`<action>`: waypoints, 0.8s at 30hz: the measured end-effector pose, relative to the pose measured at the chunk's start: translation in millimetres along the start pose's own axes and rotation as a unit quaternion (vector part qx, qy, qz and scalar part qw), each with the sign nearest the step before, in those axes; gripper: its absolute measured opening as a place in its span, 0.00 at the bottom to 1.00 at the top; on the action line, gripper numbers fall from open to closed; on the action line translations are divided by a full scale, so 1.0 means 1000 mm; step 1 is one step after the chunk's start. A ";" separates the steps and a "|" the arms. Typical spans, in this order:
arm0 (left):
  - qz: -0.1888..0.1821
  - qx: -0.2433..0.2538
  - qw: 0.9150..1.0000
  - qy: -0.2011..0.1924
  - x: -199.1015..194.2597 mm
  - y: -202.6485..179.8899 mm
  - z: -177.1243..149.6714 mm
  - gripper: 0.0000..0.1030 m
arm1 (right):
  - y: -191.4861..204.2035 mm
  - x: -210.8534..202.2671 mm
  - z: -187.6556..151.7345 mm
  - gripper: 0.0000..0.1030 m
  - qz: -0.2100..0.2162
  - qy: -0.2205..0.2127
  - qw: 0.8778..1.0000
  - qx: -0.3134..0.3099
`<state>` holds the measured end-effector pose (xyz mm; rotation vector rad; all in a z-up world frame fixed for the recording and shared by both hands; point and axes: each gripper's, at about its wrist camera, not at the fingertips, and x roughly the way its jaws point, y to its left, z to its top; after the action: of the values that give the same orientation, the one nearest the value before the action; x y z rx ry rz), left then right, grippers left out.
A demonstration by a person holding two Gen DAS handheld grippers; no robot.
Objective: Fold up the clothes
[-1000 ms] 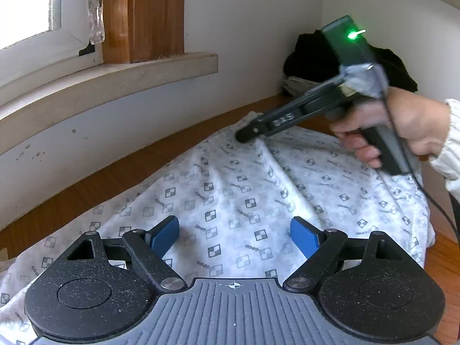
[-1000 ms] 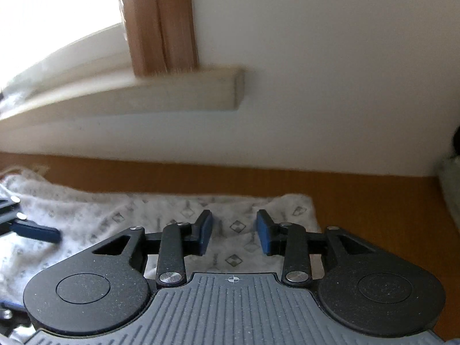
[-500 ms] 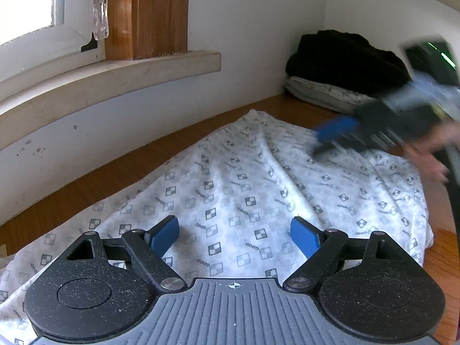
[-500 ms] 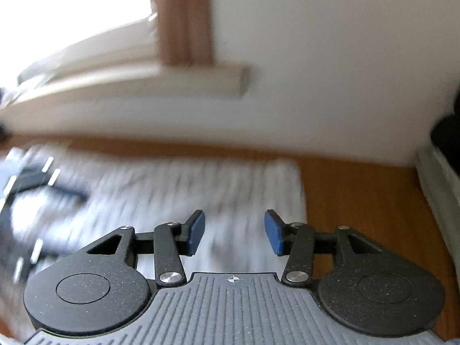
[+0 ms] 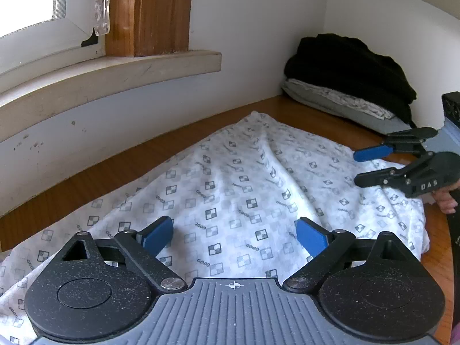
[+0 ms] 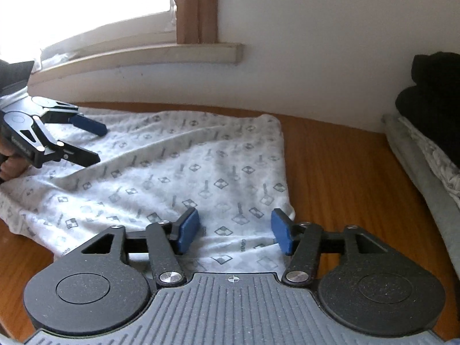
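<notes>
Both claws hover over the patterned garment (image 5: 230, 189) — left (image 5: 234, 234) and right (image 6: 234, 231) opening, empty.

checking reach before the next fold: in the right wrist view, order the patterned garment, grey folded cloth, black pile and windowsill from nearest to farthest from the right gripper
1. patterned garment, beneath the right gripper
2. grey folded cloth, right edge
3. black pile, atop it
4. windowsill, back wall

White walls (image 5: 258, 14), wood-framed window (image 5: 28, 0) w/ bright daylight, pale sill (image 5: 115, 74), scuffed paint below, brown wooden tabletop (image 6: 345, 172).
</notes>
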<state>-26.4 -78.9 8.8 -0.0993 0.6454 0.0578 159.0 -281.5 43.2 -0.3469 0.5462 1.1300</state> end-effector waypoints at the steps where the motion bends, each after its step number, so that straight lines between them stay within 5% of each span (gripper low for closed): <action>1: 0.000 0.000 1.000 0.000 -0.001 0.000 0.000 0.92 | 0.001 0.003 -0.001 0.58 0.003 -0.002 1.000 0.002; 9: -0.009 -0.007 1.000 -0.004 -0.003 0.002 -0.001 0.92 | 0.003 0.009 -0.001 0.75 0.020 -0.001 1.000 0.000; 14: 0.008 -0.005 1.000 -0.015 -0.024 0.018 0.001 0.92 | 0.004 0.009 -0.001 0.78 0.024 0.000 1.000 -0.001; 24: 0.065 -0.027 0.997 -0.033 -0.123 0.126 -0.033 0.92 | -0.001 0.006 -0.002 0.78 0.039 -0.012 0.999 0.021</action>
<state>-154.5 40.0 47.7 -0.1069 0.5845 0.2031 161.0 -278.6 37.9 -0.2780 0.5650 1.1954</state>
